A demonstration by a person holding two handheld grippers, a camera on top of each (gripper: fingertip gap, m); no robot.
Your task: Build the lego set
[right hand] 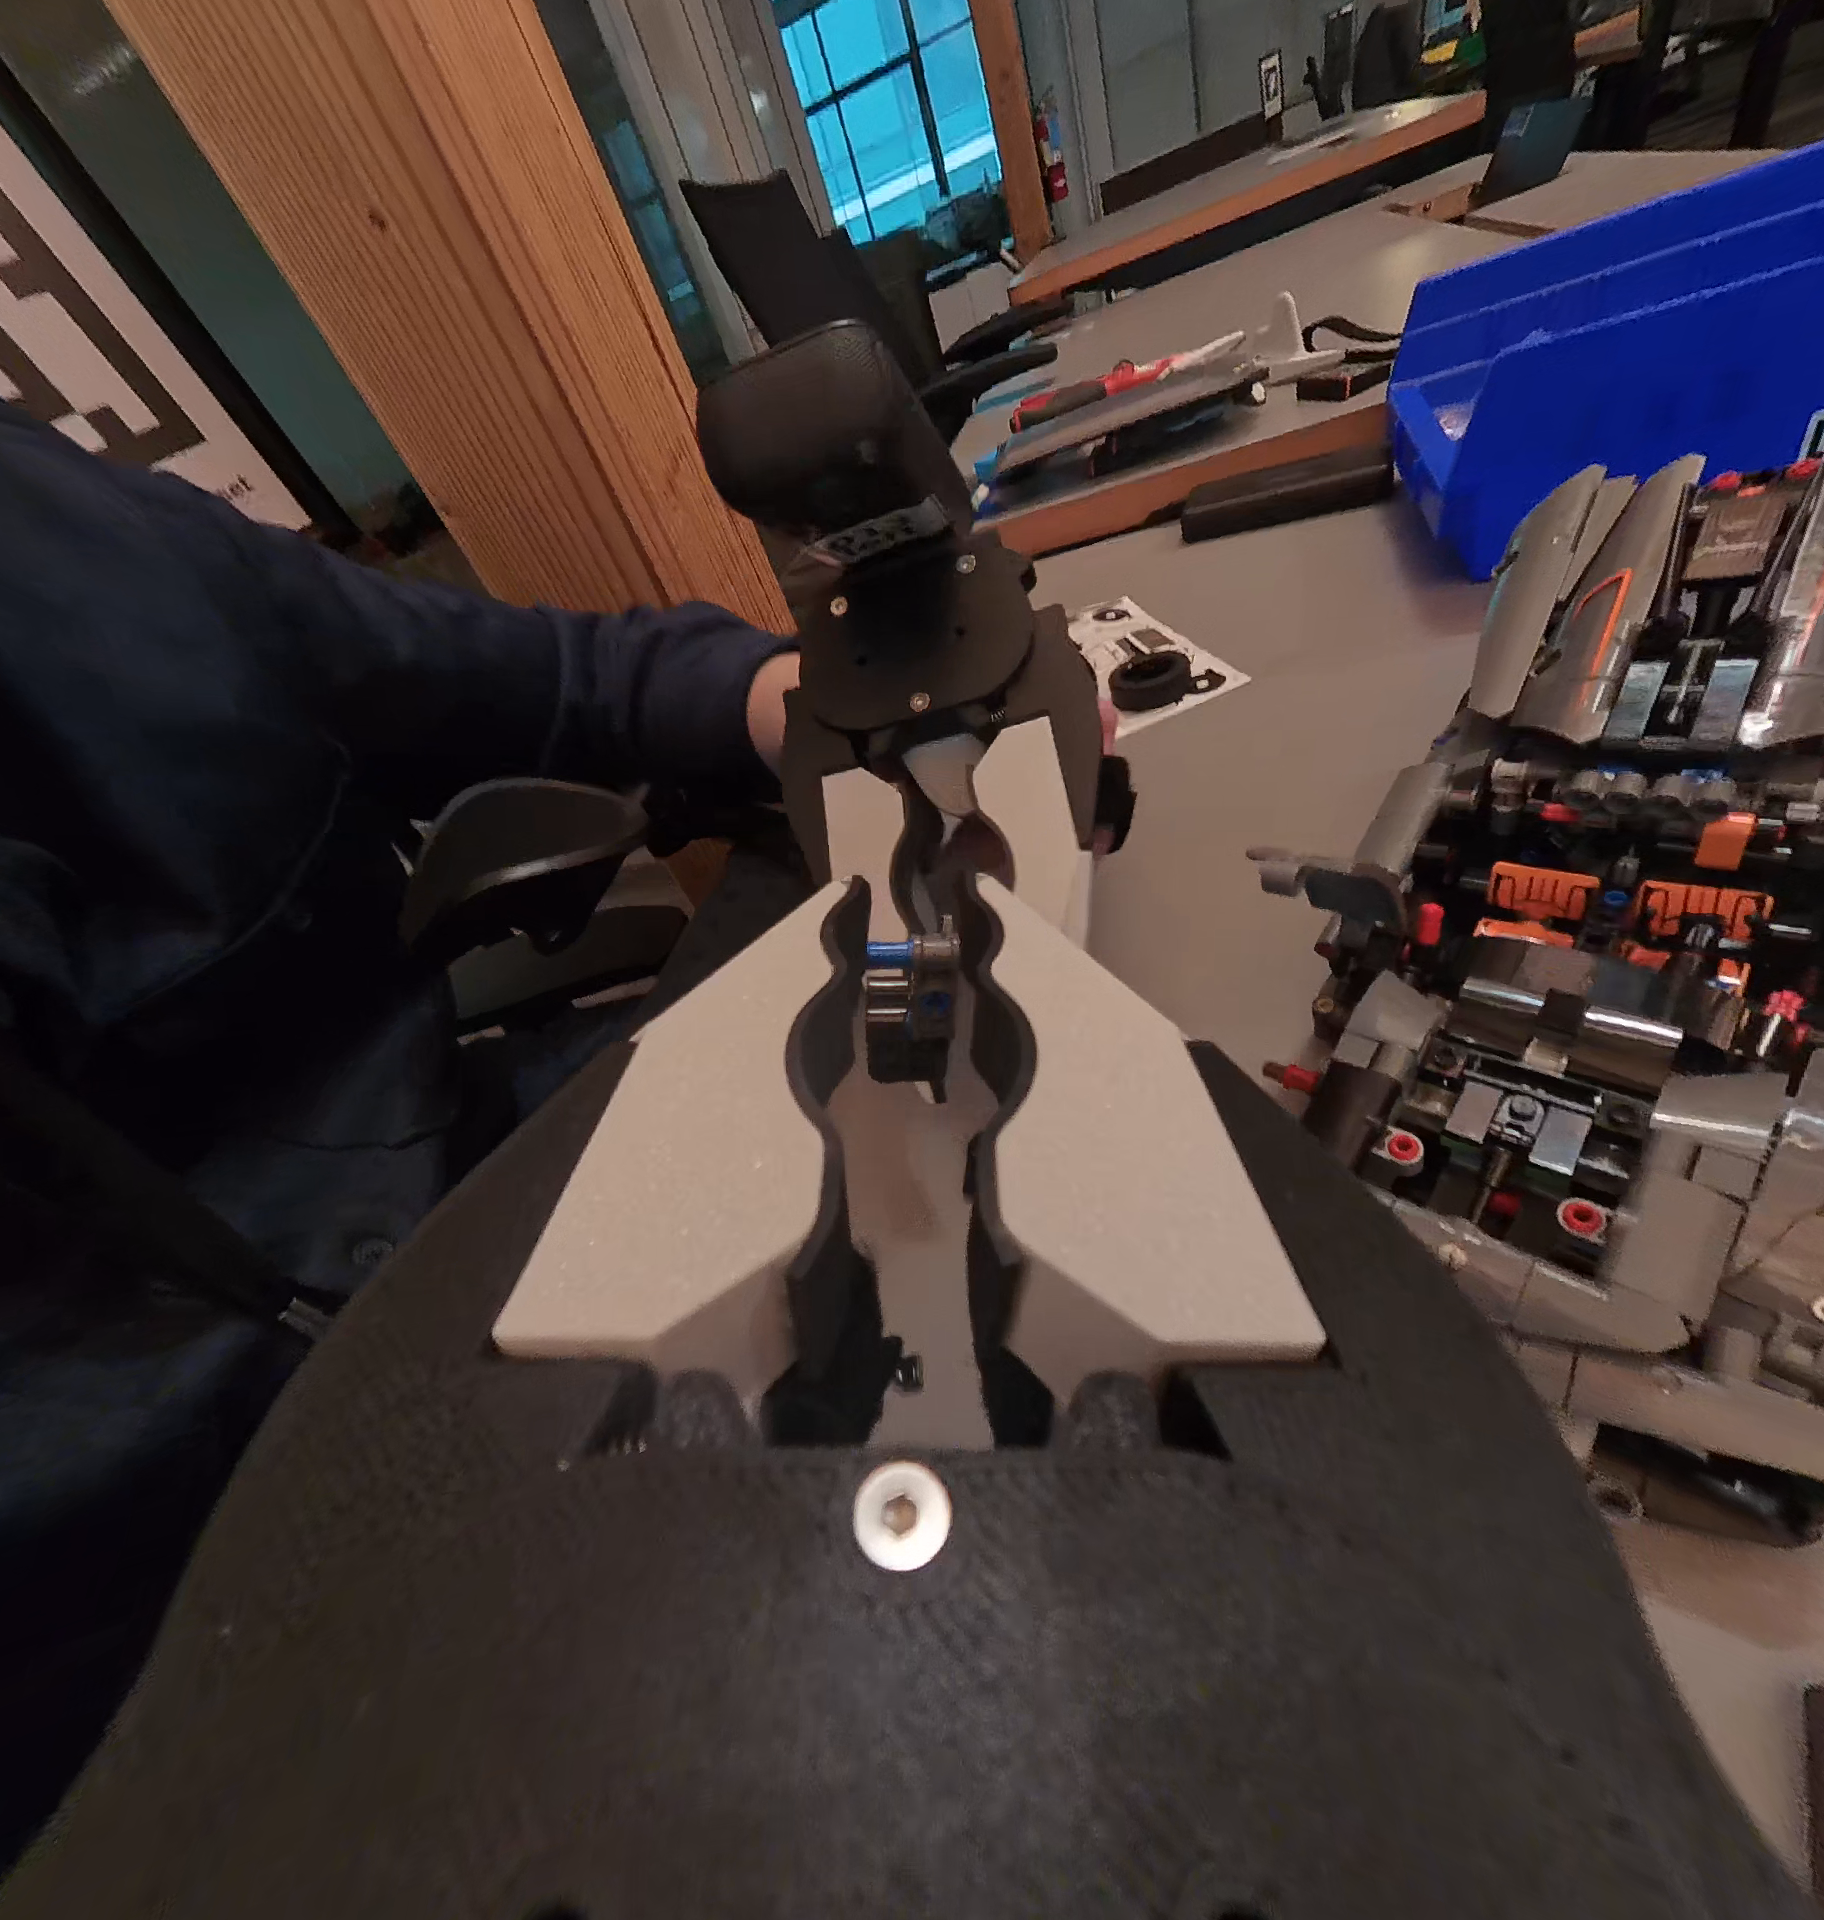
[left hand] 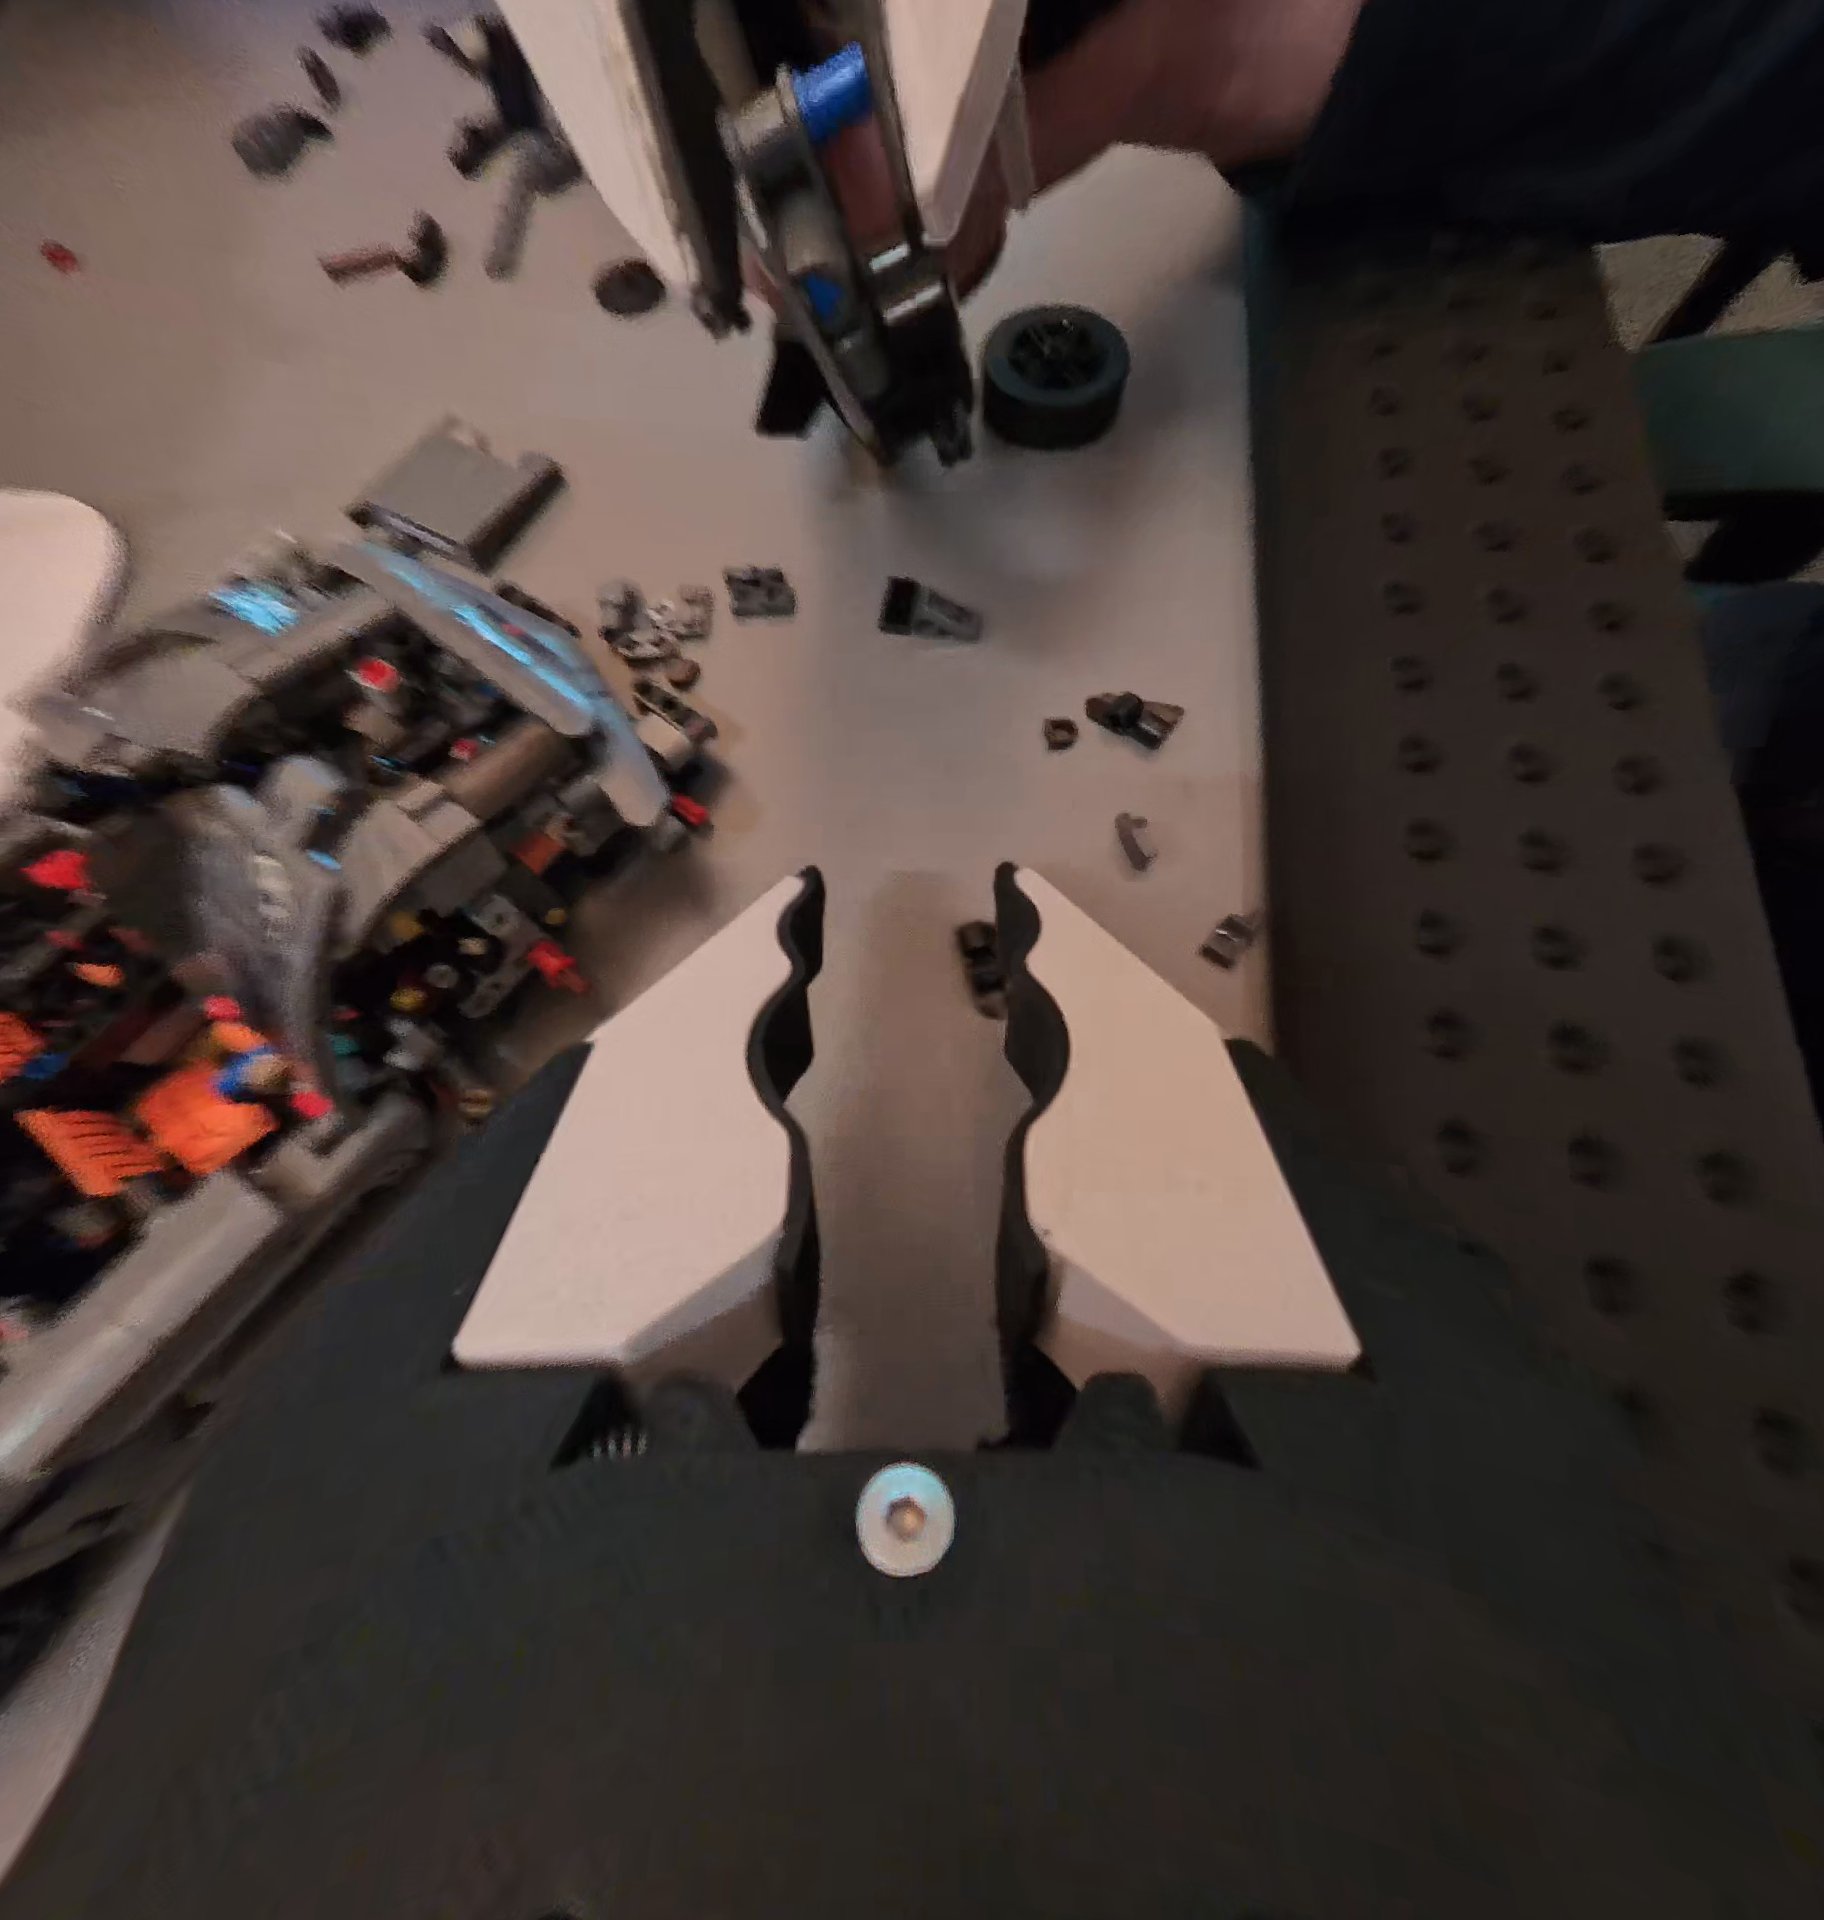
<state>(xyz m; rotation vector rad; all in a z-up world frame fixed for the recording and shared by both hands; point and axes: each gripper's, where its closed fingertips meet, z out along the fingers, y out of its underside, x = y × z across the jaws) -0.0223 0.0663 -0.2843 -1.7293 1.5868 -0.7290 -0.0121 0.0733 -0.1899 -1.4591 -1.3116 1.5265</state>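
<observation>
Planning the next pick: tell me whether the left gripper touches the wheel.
Apart. The left wrist view shows the left gripper open, with a stretch of bare table between its fingertips and the wheel farther off.

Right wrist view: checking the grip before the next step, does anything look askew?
Nothing stands out. The right gripper jaws are shut on the small grey-and-blue assembly, which sits upright between them. The left gripper is open and empty.

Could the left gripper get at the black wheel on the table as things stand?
Probably yes: the left gripper is open and empty, and the black wheel lies ahead with only tiny parts between. The right gripper, shut on a small assembly, crowds it.
</observation>
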